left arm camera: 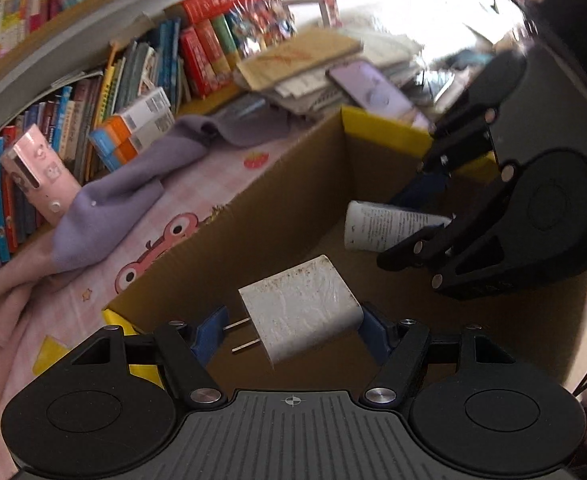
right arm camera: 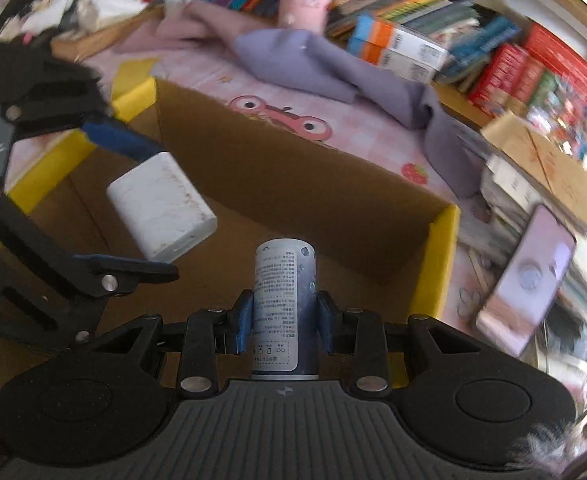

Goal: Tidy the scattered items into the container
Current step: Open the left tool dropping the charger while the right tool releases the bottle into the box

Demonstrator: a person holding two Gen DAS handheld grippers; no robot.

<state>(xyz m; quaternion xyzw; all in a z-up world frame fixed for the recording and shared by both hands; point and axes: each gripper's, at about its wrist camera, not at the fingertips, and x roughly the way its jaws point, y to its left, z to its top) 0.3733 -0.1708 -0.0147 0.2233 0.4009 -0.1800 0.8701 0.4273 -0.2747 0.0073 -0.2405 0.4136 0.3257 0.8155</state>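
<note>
Overhead, both grippers grip a charger [left arm camera: 301, 308] and can [right arm camera: 284, 308] above the box [left arm camera: 277, 208] on pink cloth [left arm camera: 197, 196].

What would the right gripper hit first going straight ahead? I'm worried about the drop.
Probably the far wall of the cardboard box: the right gripper, holding the small can, points at it; depth is uncertain.

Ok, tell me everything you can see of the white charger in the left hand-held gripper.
The white charger is a rounded plastic block, scuffed with brownish specks, with two metal prongs pointing left. It sits tilted between the blue pads of the left hand-held gripper, held above the open cardboard box. The right wrist view shows its grubby broad face.
</note>
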